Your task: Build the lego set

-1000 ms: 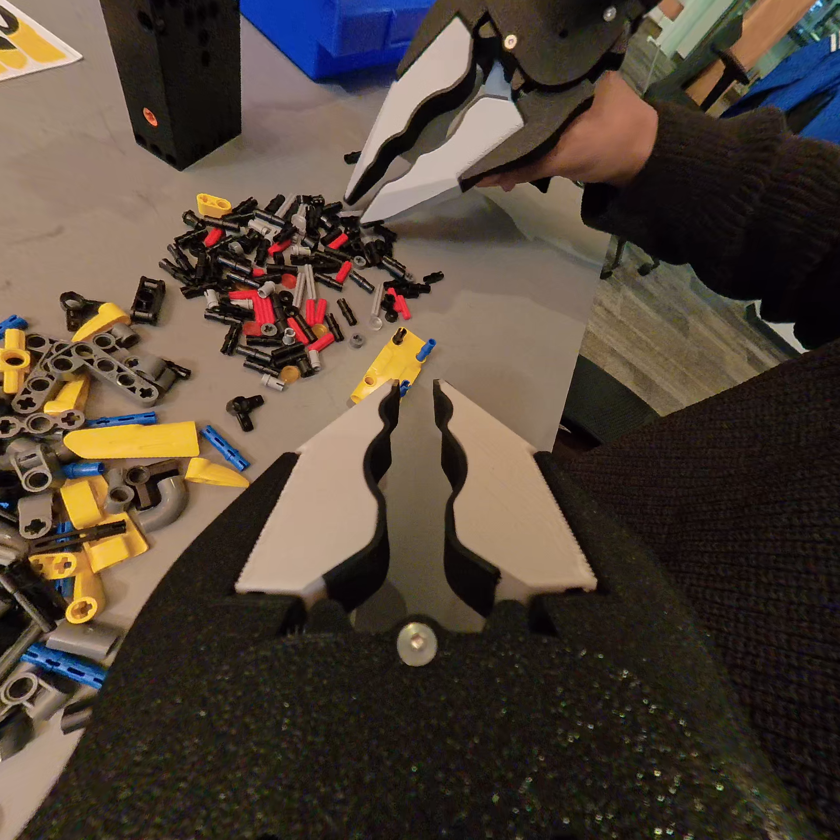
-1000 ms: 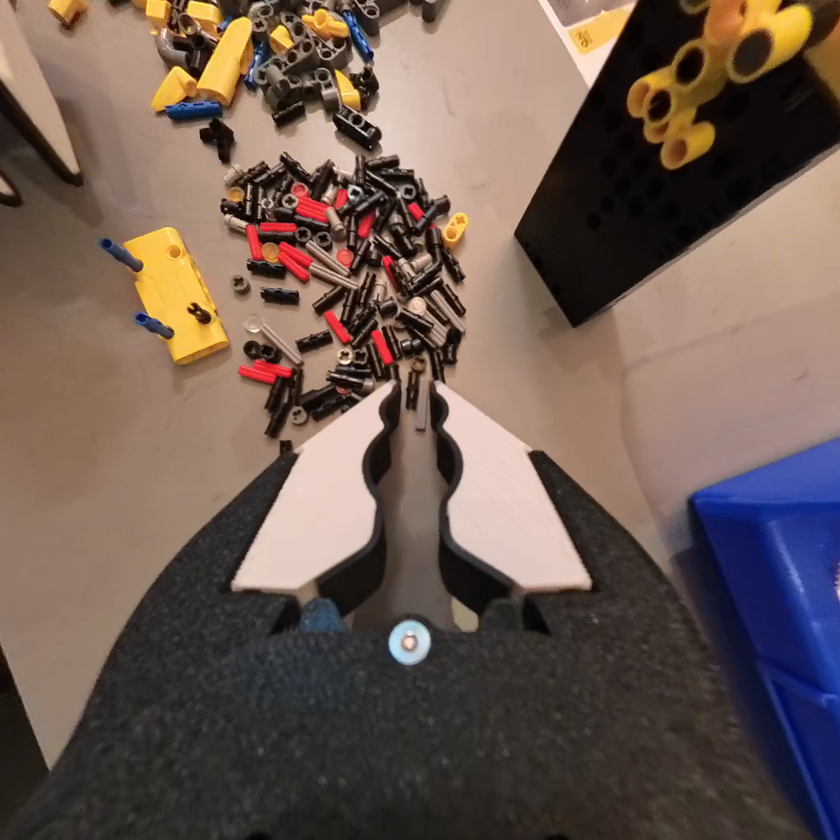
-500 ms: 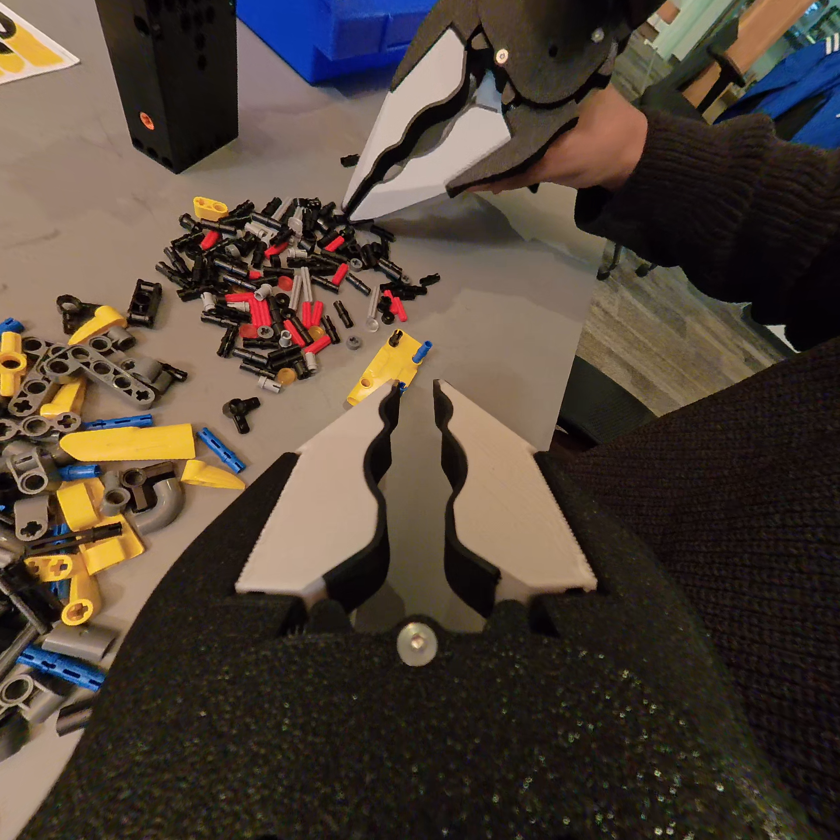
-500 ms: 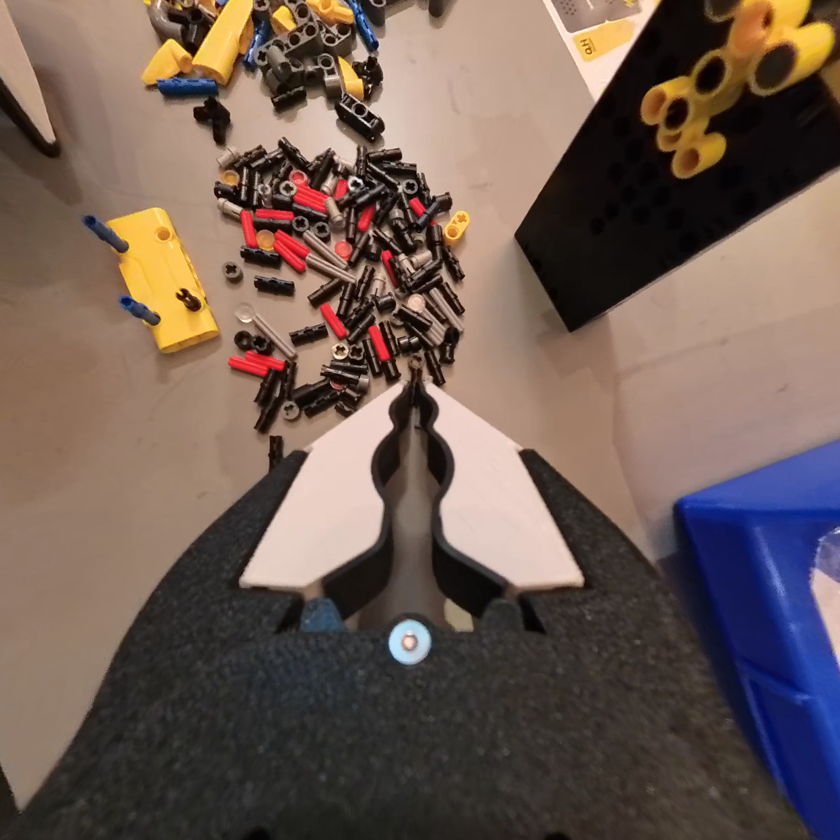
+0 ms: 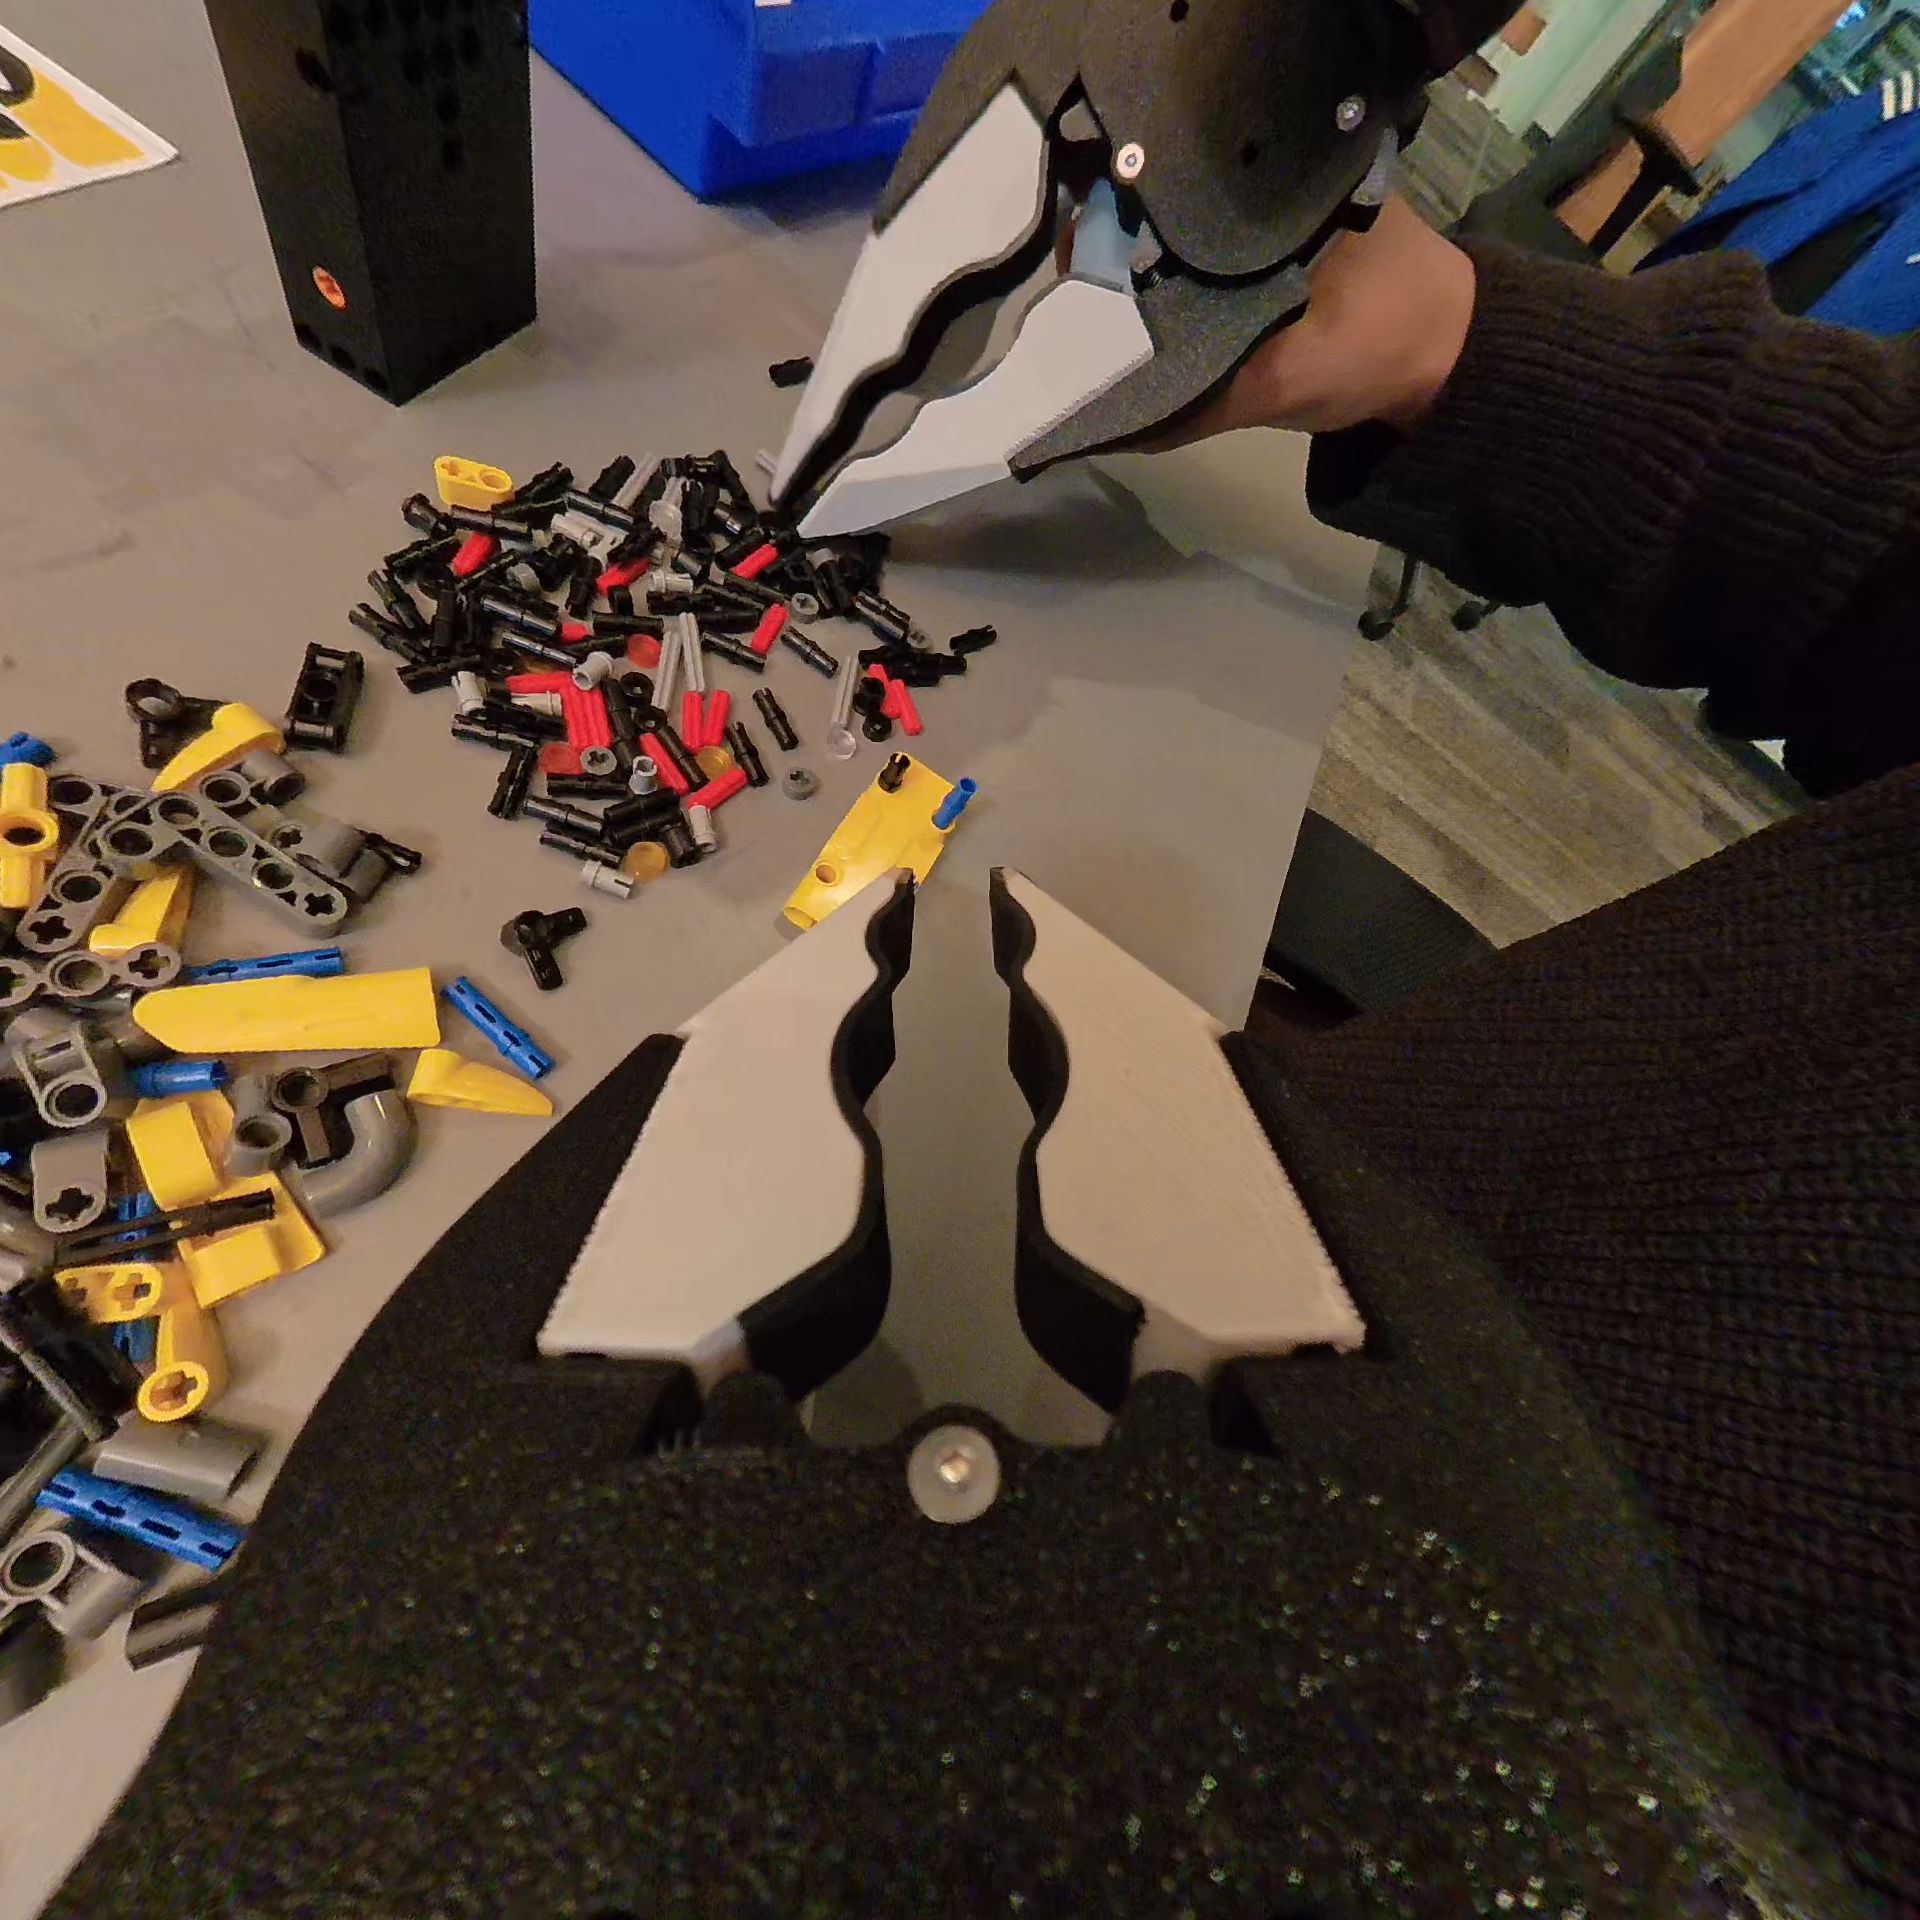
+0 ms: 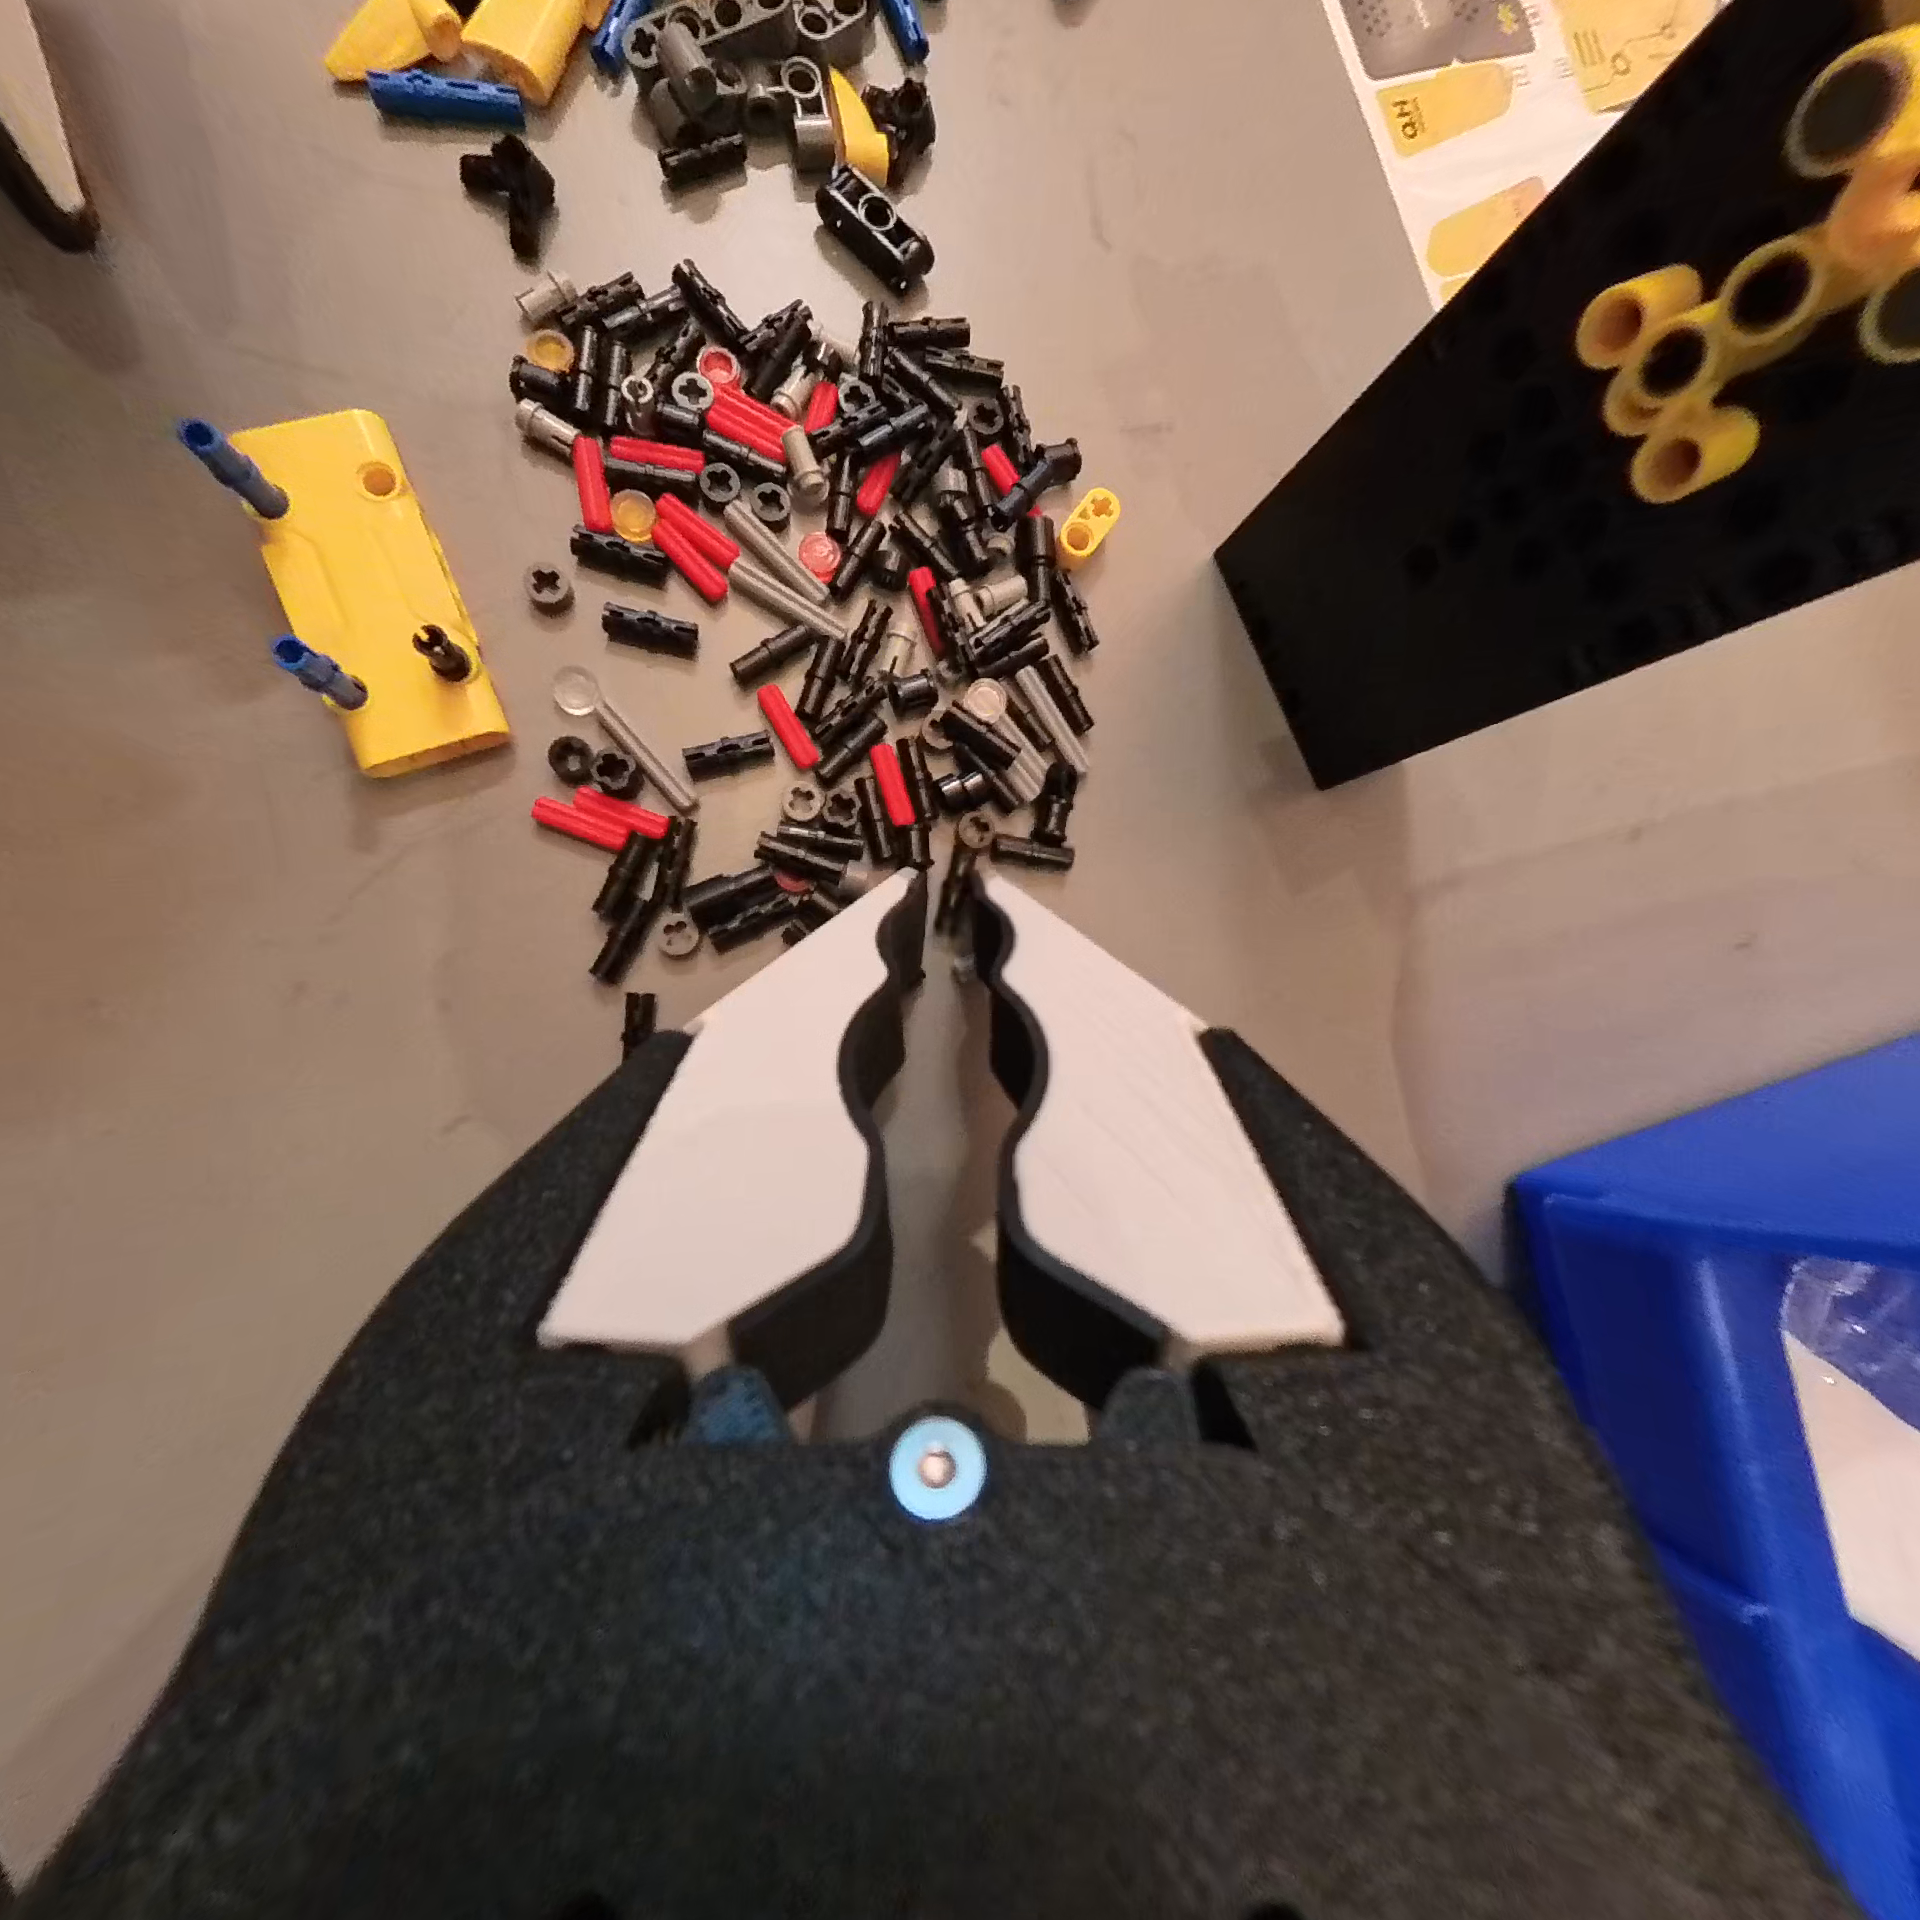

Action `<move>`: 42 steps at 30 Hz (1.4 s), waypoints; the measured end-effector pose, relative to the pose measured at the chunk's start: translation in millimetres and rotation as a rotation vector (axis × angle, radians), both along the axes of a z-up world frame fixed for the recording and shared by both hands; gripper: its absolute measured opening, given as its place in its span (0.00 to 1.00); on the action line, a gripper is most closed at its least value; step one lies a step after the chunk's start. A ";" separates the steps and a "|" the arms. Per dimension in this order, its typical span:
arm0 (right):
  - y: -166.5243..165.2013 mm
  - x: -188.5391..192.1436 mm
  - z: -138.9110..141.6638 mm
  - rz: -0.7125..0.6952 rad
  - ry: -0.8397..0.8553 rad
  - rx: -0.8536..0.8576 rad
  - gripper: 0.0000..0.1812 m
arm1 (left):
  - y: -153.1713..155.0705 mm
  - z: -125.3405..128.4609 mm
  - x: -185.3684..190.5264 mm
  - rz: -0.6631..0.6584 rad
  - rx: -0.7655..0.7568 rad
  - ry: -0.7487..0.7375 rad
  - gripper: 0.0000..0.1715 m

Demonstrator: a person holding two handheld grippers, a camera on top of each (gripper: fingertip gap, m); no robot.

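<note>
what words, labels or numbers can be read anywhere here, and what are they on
White and yellow printed paper sheet beside the tall black block: small print and symbols, mostly blurred; not quoted.
Small plastic building pieces, blue plastic bin: no readable writing.

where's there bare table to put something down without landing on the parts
Bare grey table lies below the yellow panel, and between the pin pile and black block. Crowded: the pile itself and the beam heap.
</note>
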State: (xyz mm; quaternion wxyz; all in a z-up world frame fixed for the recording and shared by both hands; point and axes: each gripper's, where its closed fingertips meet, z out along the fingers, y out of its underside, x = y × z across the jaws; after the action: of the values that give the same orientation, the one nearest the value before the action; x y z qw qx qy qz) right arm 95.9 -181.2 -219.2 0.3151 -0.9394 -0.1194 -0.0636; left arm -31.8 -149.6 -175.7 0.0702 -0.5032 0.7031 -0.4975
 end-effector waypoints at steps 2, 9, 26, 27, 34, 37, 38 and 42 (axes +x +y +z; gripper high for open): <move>-0.2 -0.7 -0.4 -0.008 0.015 0.000 0.03 | 0.0 1.0 -0.1 0.000 -0.002 -0.003 0.08; 1.2 3.0 18.2 -0.025 -0.083 0.046 0.03 | 5.4 14.8 6.6 0.056 -0.108 -0.037 0.08; 51.7 -136.4 118.8 0.464 -0.302 0.389 0.03 | 8.3 80.8 -5.1 0.000 -0.770 -0.045 0.06; 52.1 -136.6 119.0 0.466 -0.306 0.392 0.03 | 8.9 80.5 -5.4 -0.002 -0.778 -0.038 0.05; 52.2 -138.7 132.7 0.429 -0.152 0.521 0.07 | 10.2 91.2 -11.2 -0.062 -0.926 -0.010 0.02; 49.8 -143.2 137.3 0.434 -0.073 0.560 0.07 | 7.5 98.6 -14.4 -0.104 -1.012 0.002 0.03; 49.2 -144.2 138.8 0.439 -0.060 0.572 0.07 | 6.8 99.9 -14.8 -0.114 -1.036 0.008 0.03; 47.8 -147.2 143.9 0.442 0.016 0.603 0.03 | 6.2 104.6 -17.0 -0.146 -1.106 0.011 0.02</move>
State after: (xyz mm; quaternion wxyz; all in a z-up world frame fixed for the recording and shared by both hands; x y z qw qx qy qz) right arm -51.3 -133.4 -75.3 0.5847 -0.7565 -0.2926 -0.0191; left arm -48.7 -143.3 -71.1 -0.2426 -0.4178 0.3708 -0.7932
